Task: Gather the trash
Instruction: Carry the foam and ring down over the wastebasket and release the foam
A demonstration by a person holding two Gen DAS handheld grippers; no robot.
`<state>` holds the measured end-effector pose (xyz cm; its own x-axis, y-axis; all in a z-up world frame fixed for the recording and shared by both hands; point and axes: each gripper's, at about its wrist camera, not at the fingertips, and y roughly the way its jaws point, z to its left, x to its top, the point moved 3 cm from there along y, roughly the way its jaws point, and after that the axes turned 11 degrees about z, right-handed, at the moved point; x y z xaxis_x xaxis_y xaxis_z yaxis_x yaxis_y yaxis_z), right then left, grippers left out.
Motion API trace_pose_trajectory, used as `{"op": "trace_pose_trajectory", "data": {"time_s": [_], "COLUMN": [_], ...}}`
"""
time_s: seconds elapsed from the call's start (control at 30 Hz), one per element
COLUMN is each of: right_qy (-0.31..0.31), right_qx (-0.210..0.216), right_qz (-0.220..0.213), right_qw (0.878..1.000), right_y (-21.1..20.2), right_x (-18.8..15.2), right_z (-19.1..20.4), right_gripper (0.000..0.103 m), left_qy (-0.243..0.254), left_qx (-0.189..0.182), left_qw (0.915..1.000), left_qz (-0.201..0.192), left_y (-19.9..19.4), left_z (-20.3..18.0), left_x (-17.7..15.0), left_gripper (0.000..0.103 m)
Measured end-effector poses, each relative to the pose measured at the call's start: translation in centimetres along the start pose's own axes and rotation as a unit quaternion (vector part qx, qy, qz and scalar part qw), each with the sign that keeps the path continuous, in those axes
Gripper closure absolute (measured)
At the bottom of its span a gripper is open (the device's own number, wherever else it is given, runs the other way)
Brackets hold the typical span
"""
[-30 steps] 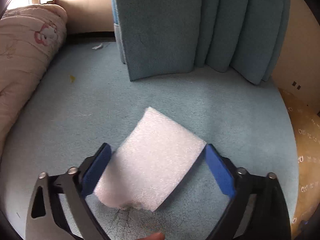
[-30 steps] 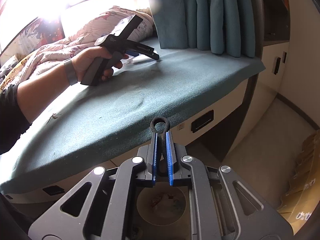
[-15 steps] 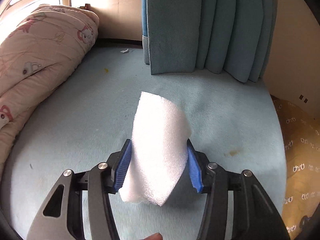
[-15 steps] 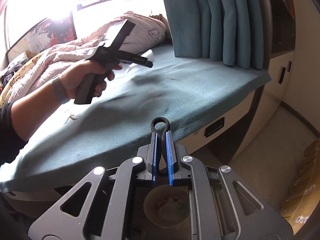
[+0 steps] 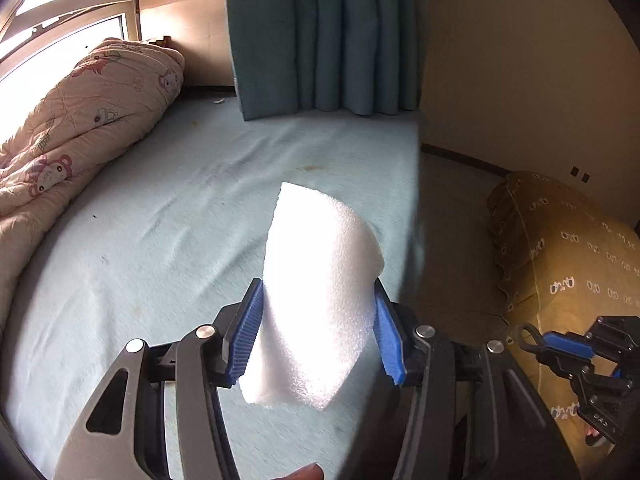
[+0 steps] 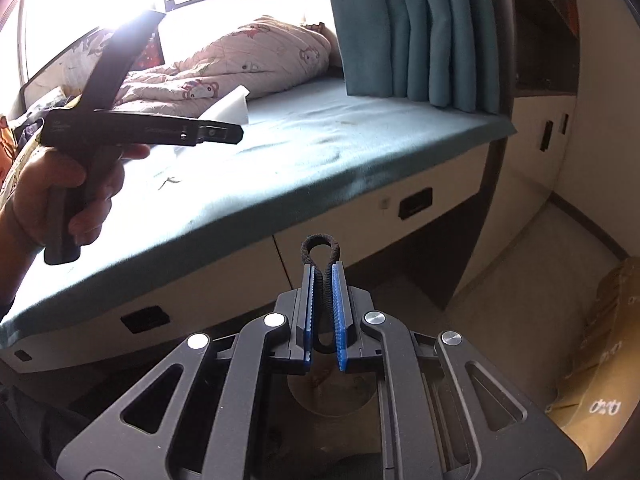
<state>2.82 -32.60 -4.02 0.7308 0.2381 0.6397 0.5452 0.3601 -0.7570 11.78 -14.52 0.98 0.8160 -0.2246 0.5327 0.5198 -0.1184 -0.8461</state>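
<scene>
My left gripper (image 5: 317,286) is shut on a white foam sheet (image 5: 316,300), which bows upward between the blue pads above the pale blue bed (image 5: 160,240). The right wrist view shows the same left gripper (image 6: 236,132) in a person's hand (image 6: 68,184), with the foam sheet (image 6: 232,106) sticking out past it. My right gripper (image 6: 324,268) is shut on a black elastic loop (image 6: 320,242) in front of the bed's side. It also shows low at the right of the left wrist view as the right gripper (image 5: 536,344). A small white scrap (image 5: 219,101) lies at the bed's far end.
A pink patterned quilt (image 5: 80,120) is bunched along the bed's left side and teal curtains (image 5: 320,40) hang at its far end. Drawers (image 6: 416,202) sit under the bed. A brown patterned cover (image 5: 568,260) lies on the floor at the right. A round container (image 6: 332,396) is below my right fingers.
The left jaws closed on the foam sheet, lifted it off the bed and carried it right toward the bed's edge. The right gripper shifted a little, still holding the loop.
</scene>
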Motion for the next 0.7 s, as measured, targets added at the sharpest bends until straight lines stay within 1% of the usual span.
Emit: {"op": "trace_pose_trajectory", "data": {"time_s": [0.13,0.23,0.3,0.37,0.53,0.7], "right_qy": [0.008,0.013,0.015,0.016,0.015,0.022], "right_qx": [-0.013,-0.019,-0.024,-0.028,-0.034,-0.033], "right_qz": [0.011,0.022,0.03,0.036,0.042,0.051], "right_qw": [1.0,0.999,0.999,0.999,0.998,0.998], "right_y": [-0.8,-0.8,-0.5,-0.2,0.2,1.2], "right_x": [-2.8,-4.6,-5.5,-6.2,-6.8,-7.0], "right_z": [-0.6,-1.1,-1.4,-1.5,-1.5,-1.9], "right_gripper": [0.095,0.095,0.095,0.095,0.095,0.095], "left_qy": [0.018,0.015,0.017,0.013,0.022,0.029], "left_qx": [-0.006,-0.027,-0.035,-0.041,-0.028,-0.036], "left_qw": [0.9998,0.9995,0.9992,0.999,0.9989,0.9967], "left_qz": [-0.008,-0.002,0.004,0.012,0.03,0.067], "left_y": [-0.6,0.2,1.3,2.7,7.9,15.0], "left_z": [-4.3,-6.6,-8.0,-8.9,-9.8,-10.5], "left_x": [-4.6,-8.3,-10.9,-13.4,-18.0,-20.3], "left_gripper": [0.052,0.052,0.052,0.052,0.052,0.047]}}
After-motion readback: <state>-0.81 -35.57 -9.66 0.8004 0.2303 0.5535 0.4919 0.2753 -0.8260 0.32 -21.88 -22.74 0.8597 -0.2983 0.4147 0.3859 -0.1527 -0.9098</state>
